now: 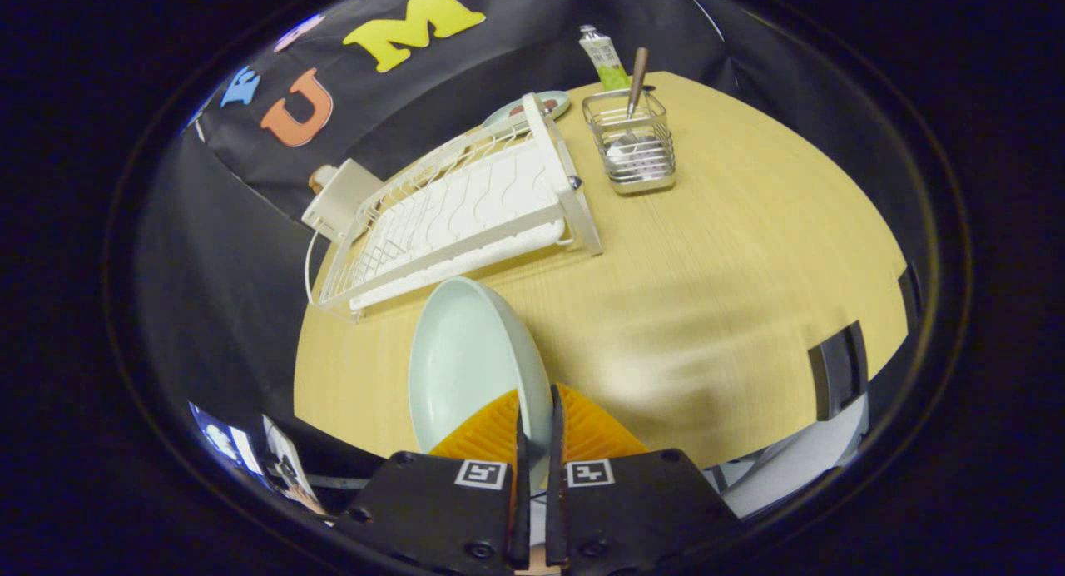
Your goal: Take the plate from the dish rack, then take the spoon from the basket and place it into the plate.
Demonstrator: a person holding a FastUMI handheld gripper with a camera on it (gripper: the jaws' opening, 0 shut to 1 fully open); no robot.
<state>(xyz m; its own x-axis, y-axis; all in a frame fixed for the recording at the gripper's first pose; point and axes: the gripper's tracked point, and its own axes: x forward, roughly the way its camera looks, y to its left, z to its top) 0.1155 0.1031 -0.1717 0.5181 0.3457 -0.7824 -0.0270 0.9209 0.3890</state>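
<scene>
Your gripper (535, 409) pinches the plate's (466, 368) rim, clear of the rack (466, 210); setting it down remains, and the spoon (634, 85) waits in its basket (639, 147).

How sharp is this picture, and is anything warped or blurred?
Gripper view: fisheye bends the table edge and the dish rack; the plate in the gripper is sharp; soft smeared patches on the wood to the right of it; the spoon in the basket reads clearly.
</scene>
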